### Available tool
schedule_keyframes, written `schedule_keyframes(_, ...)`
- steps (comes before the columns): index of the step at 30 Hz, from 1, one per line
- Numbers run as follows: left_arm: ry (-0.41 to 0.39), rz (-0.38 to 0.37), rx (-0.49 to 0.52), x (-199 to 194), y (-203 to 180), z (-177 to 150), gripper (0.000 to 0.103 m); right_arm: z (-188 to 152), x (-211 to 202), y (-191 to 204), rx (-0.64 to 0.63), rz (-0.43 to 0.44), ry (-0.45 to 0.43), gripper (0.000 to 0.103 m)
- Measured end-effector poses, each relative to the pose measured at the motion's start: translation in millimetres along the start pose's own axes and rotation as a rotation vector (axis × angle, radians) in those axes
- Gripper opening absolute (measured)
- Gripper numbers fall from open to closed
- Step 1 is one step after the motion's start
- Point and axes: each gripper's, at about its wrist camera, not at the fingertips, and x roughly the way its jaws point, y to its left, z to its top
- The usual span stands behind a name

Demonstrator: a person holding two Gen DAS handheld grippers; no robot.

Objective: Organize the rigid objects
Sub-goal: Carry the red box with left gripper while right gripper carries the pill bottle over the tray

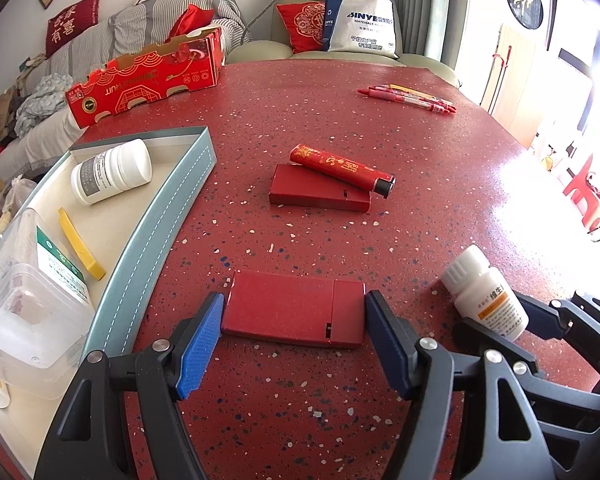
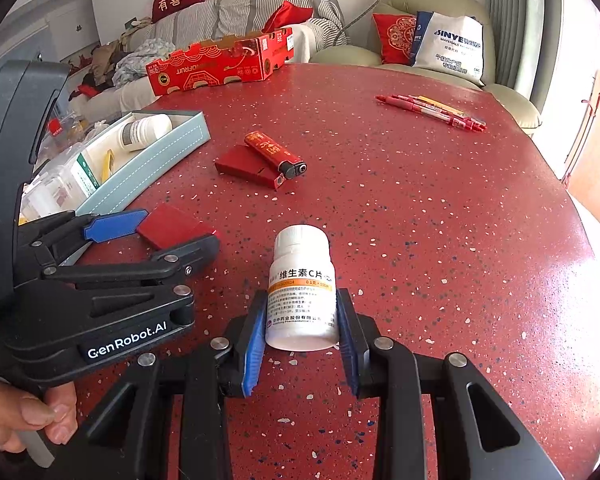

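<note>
A flat red case sits between the blue pads of my left gripper, and both pads press on its short ends, low over the red speckled table. The right wrist view shows the same case in the left gripper. My right gripper is shut on a white pill bottle with an orange-striped label, its cap pointing away. That bottle also shows at the right of the left wrist view.
A second red case lies mid-table with a red lighter across it. At left, a grey-blue tray holds a white bottle, a yellow strip and a clear plastic box. Red pens and a red carton lie farther back.
</note>
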Motion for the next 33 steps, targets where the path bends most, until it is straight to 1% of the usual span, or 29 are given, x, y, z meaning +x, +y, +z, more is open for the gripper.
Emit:
schedule_keyframes(20,-0.006,0.005,-0.023,-2.5,5.0,-1.1,0.074,0.1,0.6,-0.2,-0.002,-0.002,0.000,0.034)
schedule_keyframes(29,-0.003,0.019,-0.006,-2.9,1.2,-1.6,0.073,0.6,1.7,3.1,-0.021,-0.028,0.003,0.034)
schedule_keyframes(33,-0.013,0.027,0.006,-5.2,-1.9,-2.1,0.073,0.8,2.1,4.1,-0.023,-0.031,0.003,0.034)
